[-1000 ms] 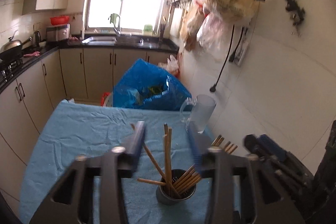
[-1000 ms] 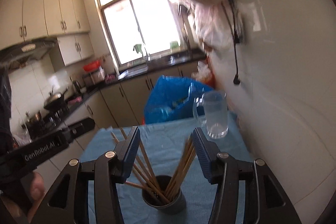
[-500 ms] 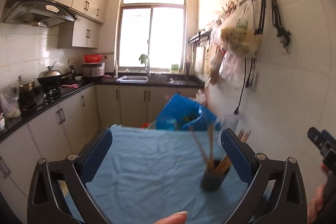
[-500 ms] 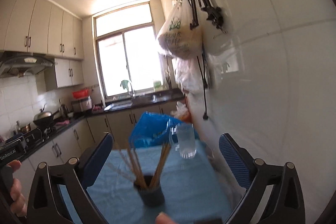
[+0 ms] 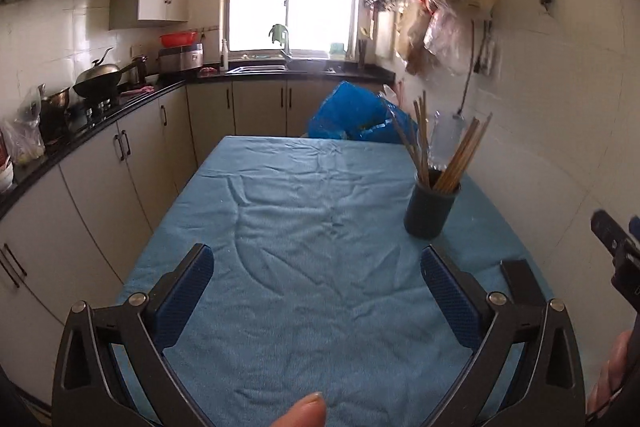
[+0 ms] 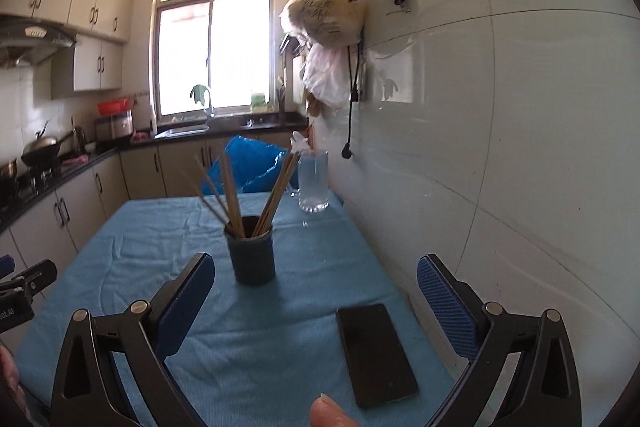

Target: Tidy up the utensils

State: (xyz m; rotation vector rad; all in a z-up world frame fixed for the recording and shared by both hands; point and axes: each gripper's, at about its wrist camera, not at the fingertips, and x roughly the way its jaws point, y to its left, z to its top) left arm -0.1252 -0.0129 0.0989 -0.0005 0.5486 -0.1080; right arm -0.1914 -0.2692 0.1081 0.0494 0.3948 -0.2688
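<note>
Left-wrist view: phone (image 5: pixel 520 281) at lower right mostly hidden behind the gripper finger; glass pitcher (image 5: pixel 448 139) blurred & partly hidden behind chopsticks (image 5: pixel 460 157); hanging bags (image 5: pixel 452 3) at upper right smeared. Thumb tip (image 5: pixel 302 411) cut off by bottom edge. Right-wrist view: other gripper's body (image 6: pixel 20 291) cut off by left edge, its lettering only partly legible.

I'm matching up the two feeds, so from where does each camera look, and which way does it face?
Left wrist: sits behind the open left tongs, looking down the blue tablecloth toward the window; a fingertip and the right tongs show at the edges.
Right wrist: sits behind the open right tongs, nearer the wall, facing the same way; a fingertip shows below.
Shared: the dark cup of chopsticks, and the phone.
</note>
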